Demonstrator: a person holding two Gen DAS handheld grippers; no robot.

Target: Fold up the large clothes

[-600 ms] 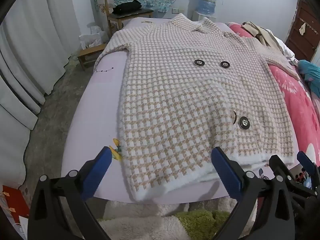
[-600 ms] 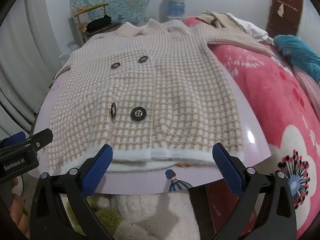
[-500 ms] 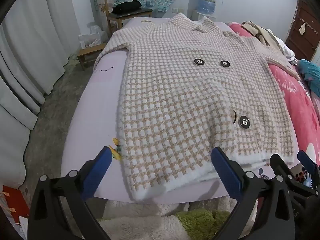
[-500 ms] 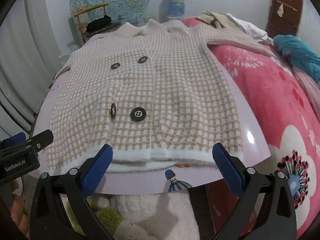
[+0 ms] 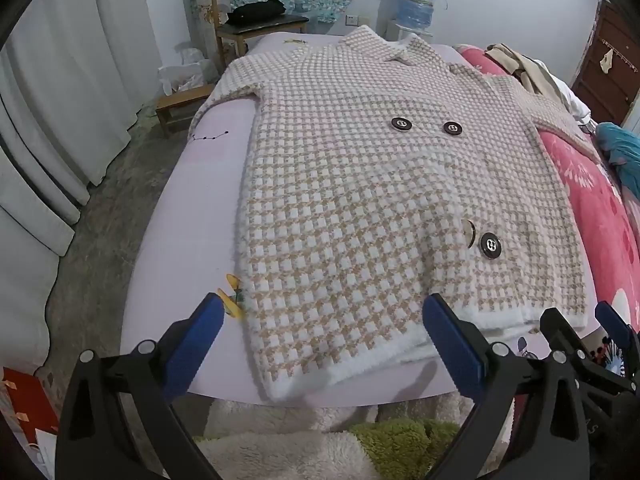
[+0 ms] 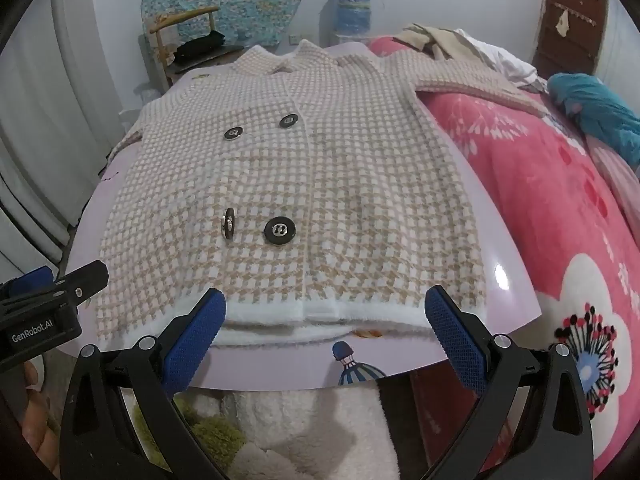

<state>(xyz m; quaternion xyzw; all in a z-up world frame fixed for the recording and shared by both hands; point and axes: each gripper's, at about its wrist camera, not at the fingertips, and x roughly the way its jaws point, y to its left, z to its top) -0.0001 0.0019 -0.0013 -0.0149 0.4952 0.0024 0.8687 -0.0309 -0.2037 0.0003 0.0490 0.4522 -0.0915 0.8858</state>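
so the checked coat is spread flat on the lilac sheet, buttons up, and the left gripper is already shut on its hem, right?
Not quite: the left gripper is open, its blue fingers spread wide and short of the hem, as the left wrist view shows. The rest holds: the checked coat lies flat, buttons up, on the lilac sheet.

Left tongs (image 5: pixel 320 334) spread wide and holding nothing, right tongs (image 6: pixel 326 320) likewise, side by side, level

The coat (image 5: pixel 360 208) lies flat on the board (image 5: pixel 192 216), collar at the far edge, hem along the near edge. Its 4 buttons (image 5: pixel 490 245) sit in 2 rows. A blanket (image 6: pixel 560 208) adjoins the board's right edge; a chair (image 5: pixel 256 20) stands beyond the far-left corner.
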